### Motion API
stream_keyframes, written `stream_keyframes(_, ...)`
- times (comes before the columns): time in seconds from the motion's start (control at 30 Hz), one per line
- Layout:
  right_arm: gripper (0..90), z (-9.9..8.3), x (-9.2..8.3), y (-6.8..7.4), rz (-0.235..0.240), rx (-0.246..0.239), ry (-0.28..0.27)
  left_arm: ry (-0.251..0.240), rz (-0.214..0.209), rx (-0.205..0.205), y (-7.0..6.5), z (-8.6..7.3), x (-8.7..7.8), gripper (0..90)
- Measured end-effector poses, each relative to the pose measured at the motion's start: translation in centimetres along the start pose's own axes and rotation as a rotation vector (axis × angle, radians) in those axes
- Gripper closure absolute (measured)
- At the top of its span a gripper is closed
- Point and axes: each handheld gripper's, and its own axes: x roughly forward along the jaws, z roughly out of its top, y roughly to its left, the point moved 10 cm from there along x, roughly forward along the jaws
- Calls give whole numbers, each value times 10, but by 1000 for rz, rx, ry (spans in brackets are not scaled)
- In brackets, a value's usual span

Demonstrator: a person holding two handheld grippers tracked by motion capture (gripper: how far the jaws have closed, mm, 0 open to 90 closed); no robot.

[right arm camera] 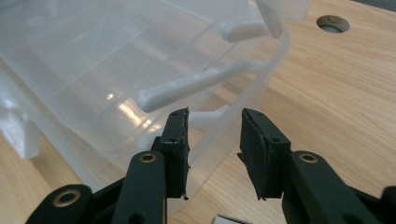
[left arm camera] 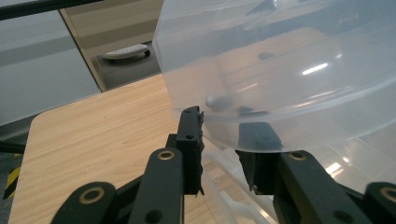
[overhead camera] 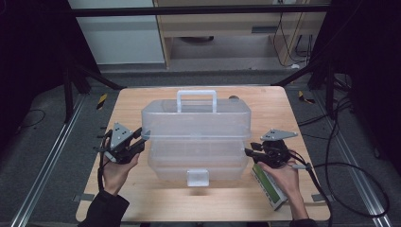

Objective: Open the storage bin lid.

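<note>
Right gripper beside the clear plastic box's right end, jaws parted with nothing between. Left gripper at the raised upper tier's left edge, jaws narrowly apart around its rim. Box mid-table, handle at far side.

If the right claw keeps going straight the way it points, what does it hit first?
Likely the clear box: the right claw stands open at its end, aimed at the lower rim and the white hinge arm just ahead. Depth is unclear, but nothing else lies between.
</note>
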Motion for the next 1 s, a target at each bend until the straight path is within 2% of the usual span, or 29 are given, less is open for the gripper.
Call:
stream_keyframes(0.23,670,-1,4,1,4,40,12,-2,-1,-5,2,6,2,709)
stream_keyframes(0.43,698,-2,10,4,9,17,6,-11,0,-3,5,11,3,714)
stream_keyframes(0.73,745,-1,10,6,17,18,-4,-21,5,-14,8,18,7,724)
stream_keyframes(1.0,767,-1,9,7,32,59,6,-31,18,-23,13,29,11,735)
